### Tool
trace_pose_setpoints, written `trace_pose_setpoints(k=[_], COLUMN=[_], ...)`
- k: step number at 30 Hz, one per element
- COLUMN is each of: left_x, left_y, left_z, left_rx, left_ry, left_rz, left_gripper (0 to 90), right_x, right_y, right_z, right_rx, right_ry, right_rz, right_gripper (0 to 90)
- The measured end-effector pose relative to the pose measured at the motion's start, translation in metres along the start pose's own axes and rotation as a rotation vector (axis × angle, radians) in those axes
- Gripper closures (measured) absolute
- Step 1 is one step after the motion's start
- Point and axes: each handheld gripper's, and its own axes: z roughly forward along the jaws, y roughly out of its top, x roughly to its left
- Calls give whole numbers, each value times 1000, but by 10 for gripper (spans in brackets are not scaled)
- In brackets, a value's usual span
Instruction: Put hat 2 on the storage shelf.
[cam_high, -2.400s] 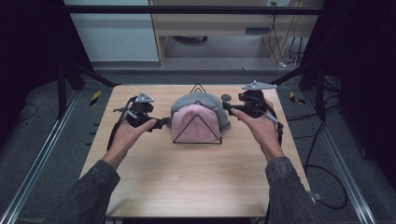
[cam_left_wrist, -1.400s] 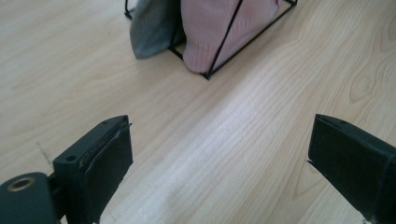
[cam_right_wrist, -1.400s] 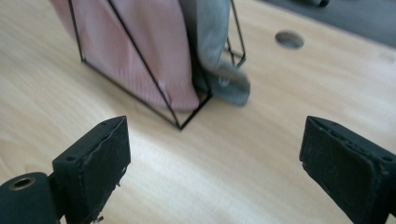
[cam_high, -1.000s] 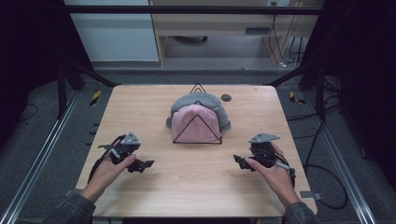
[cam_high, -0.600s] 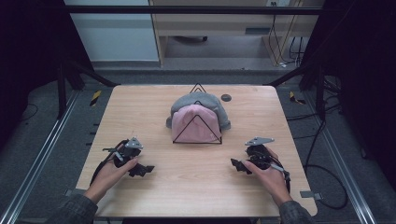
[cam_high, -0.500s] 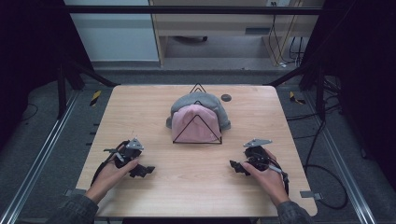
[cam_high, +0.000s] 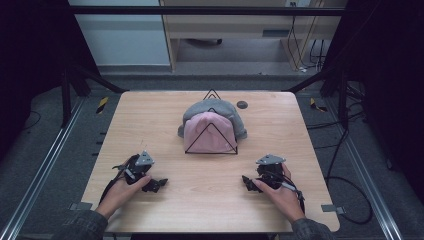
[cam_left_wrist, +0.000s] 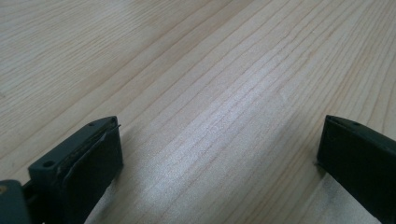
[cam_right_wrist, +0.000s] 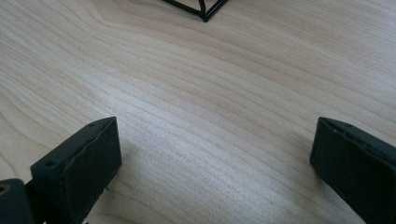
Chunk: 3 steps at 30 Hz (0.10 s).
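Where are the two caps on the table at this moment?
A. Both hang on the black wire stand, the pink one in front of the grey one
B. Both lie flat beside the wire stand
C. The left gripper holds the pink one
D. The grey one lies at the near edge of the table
A: the pink cap sits on the black wire stand with the grey cap behind it, while both grippers rest open near the table's front edge.

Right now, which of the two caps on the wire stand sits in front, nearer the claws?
The pink cap. It faces the near edge inside the black wire stand, while the grey cap sits behind it, farther from both claws.
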Motion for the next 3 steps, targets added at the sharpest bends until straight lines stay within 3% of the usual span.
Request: trace_pose_setpoints(k=[3], left_x=[0], left_y=[-1], left_z=[-1], left_rx=[1], left_ry=[-3], left_rz=[2], left_gripper=[0], right_x=[0], right_y=[-1], right_z=[-1], right_rx=[0], right_ry=[4], right_rz=[0], right_gripper=[21])
